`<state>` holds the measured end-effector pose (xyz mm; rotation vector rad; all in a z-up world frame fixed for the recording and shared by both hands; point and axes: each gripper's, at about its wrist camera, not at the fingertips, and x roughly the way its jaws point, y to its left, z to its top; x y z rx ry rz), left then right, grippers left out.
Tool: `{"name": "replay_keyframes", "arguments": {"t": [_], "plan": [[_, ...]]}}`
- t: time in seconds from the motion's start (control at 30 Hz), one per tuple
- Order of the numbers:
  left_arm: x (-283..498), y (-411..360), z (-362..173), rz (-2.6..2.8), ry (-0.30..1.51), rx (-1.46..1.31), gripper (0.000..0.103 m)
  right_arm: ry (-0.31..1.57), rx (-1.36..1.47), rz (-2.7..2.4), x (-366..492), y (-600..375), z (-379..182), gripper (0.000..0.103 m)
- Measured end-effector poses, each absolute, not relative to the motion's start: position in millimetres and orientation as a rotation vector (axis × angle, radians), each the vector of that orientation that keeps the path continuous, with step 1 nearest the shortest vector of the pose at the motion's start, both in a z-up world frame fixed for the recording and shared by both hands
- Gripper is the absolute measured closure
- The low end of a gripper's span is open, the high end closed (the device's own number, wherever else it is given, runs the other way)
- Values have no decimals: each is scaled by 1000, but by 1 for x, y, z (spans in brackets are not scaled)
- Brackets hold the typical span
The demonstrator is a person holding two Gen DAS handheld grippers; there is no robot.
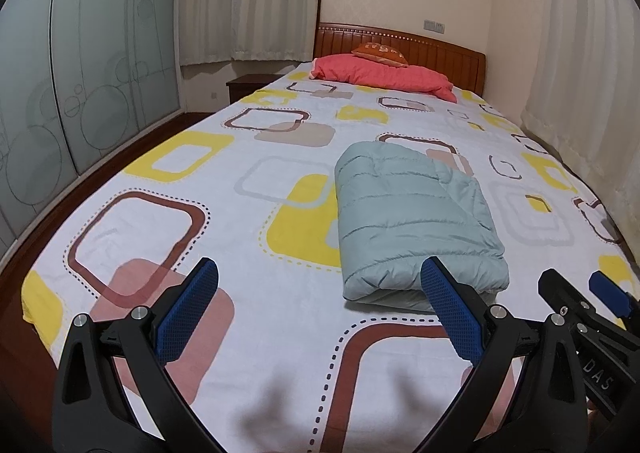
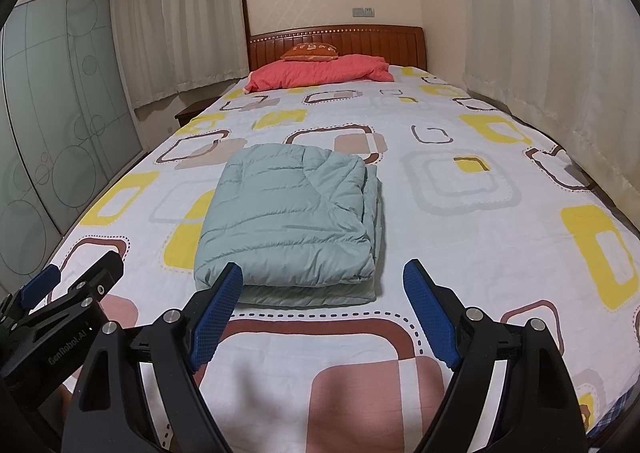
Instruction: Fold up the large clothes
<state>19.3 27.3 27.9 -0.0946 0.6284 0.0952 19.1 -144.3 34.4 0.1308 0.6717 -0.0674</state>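
A pale green quilted jacket (image 1: pixel 412 221) lies folded into a thick rectangle on the patterned bed sheet (image 1: pixel 224 181); it also shows in the right wrist view (image 2: pixel 292 217). My left gripper (image 1: pixel 320 277) is open and empty, held above the sheet just short of the jacket's near edge. My right gripper (image 2: pixel 324 281) is open and empty too, held in front of the jacket's near right corner. The right gripper shows at the right edge of the left wrist view (image 1: pixel 576 289). The left gripper shows at the left edge of the right wrist view (image 2: pixel 80 273).
A folded pink blanket (image 1: pixel 384 73) with an orange cushion (image 1: pixel 380 51) lies at the wooden headboard (image 1: pixel 440 49). Curtains (image 1: pixel 580 73) hang along the bed's right side. Frosted glass wardrobe doors (image 1: pixel 80 73) and a dark nightstand (image 1: pixel 248 85) stand on the left.
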Motion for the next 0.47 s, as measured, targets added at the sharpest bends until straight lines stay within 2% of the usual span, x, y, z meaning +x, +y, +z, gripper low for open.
{"name": "replay_keyframes", "arguments": {"t": [0.47], "plan": [[47,36,4,133,679,-93,2,713,152,-76,34,-165,16,22]]}}
